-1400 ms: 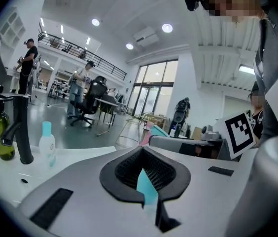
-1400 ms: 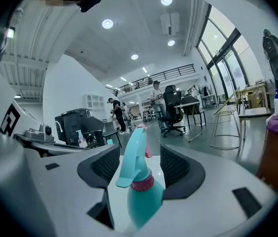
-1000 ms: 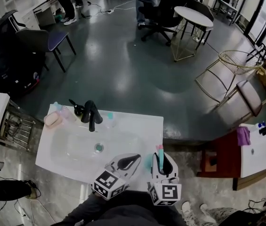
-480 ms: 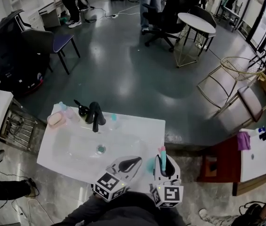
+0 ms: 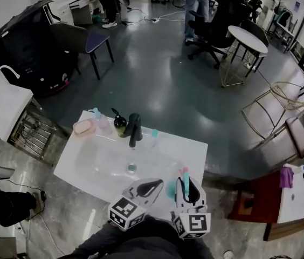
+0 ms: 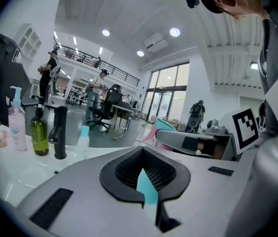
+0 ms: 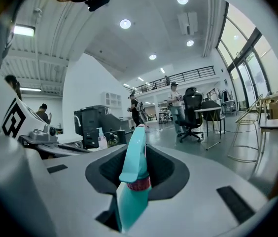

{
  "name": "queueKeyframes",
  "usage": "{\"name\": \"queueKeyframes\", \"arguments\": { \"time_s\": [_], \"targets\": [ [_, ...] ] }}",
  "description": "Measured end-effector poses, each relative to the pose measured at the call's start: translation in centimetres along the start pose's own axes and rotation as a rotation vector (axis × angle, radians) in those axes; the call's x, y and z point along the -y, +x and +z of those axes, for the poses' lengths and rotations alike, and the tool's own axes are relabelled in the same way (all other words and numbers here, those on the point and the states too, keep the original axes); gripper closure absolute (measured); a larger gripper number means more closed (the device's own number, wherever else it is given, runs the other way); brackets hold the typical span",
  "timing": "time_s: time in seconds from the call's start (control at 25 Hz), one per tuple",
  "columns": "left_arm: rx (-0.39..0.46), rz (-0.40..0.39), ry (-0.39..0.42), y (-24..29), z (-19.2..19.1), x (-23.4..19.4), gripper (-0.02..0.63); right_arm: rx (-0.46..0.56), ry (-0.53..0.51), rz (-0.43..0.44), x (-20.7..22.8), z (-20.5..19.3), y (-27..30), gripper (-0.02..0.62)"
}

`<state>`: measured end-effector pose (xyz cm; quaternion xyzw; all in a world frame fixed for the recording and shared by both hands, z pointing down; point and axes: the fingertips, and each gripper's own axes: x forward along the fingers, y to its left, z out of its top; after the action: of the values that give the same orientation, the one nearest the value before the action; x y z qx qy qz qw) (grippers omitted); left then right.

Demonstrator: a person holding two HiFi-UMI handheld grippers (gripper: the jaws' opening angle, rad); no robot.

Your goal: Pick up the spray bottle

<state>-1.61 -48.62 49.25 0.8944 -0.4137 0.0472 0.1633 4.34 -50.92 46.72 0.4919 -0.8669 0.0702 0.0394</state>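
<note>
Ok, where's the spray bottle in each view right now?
Head view: spray bottle low centre, upright in the right gripper.
Left gripper view: its teal head at mid-right.
Right gripper view: dead centre, clamped between the jaws.
Shared landmark: the pale pump bottle.

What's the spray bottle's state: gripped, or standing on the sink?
Gripped. In the right gripper view the teal spray bottle stands nozzle-up between the jaws of the right gripper, which press on both its sides.
</note>
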Motion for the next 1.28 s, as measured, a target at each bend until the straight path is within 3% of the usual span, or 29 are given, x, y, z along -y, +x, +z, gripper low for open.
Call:
{"name": "queueKeyframes", "arguments": {
  "time_s": [0.32,0.64,1.0,1.28],
  "targets": [
    [0.042,0.172,-0.040,-6.6,-0.2,-5.0,0.601,-0.014,-0.034,0.215,-8.8,0.0,3.5,0.502],
    [0.083,0.321,-0.075,-12.4,-0.3,-8.3,0.601,-0.022,-0.062,0.372,-15.2,0.2,5.5,0.502],
    [0.110,0.407,-0.107,-15.7,-1.2,-9.6,0.601,-0.029,-0.052,0.451,-18.7,-0.1,5.7,0.502],
    [0.138,0.419,-0.117,-16.5,-1.2,-9.5,0.601,-0.026,-0.029,0.456,-19.2,0.0,5.3,0.502]
  ]
}}
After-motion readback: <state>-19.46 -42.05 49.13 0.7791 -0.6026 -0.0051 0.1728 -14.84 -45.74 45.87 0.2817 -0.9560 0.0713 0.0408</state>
